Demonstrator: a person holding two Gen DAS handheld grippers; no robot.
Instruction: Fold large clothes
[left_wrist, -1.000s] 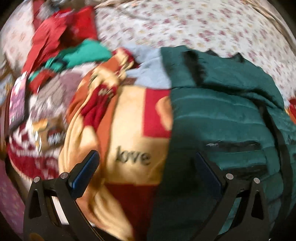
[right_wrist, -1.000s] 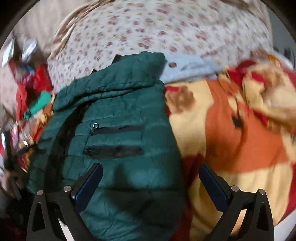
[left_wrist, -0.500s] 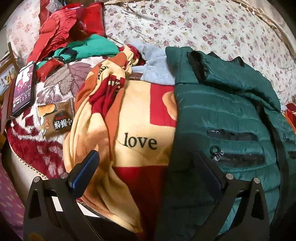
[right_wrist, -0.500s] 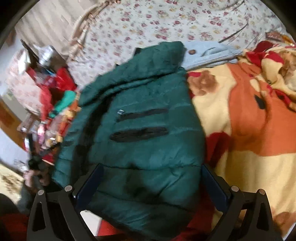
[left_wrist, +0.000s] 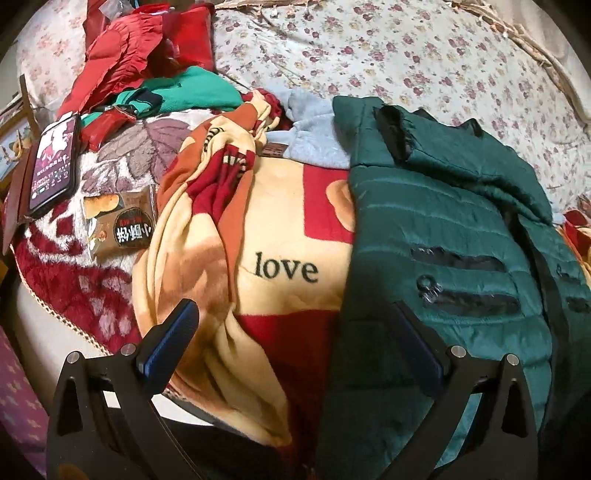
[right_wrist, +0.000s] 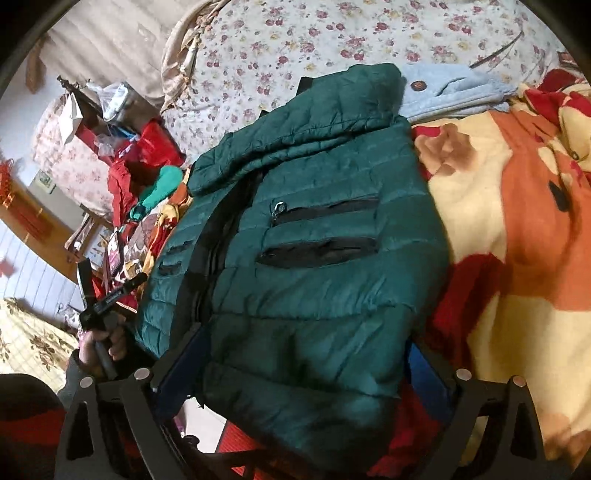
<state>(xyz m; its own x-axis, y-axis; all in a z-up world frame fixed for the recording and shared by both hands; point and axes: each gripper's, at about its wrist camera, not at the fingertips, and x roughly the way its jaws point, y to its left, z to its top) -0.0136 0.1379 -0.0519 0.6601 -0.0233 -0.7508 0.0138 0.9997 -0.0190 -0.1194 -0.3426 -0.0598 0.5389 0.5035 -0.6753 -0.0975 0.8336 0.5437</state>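
Straddling the hem of the green puffer jacket (right_wrist: 317, 258), our right gripper (right_wrist: 299, 362) has just been narrowing its jaws, though they stand wide and we cannot tell whether the pads touch the cloth. Our left gripper (left_wrist: 295, 339) gapes open over the jacket's (left_wrist: 461, 236) side edge and the "love" blanket (left_wrist: 258, 236) under it. From the hem, the jacket runs lengthwise away from us, its collar toward the floral bedspread (right_wrist: 295, 44). Its lower hem is hidden behind the fingers.
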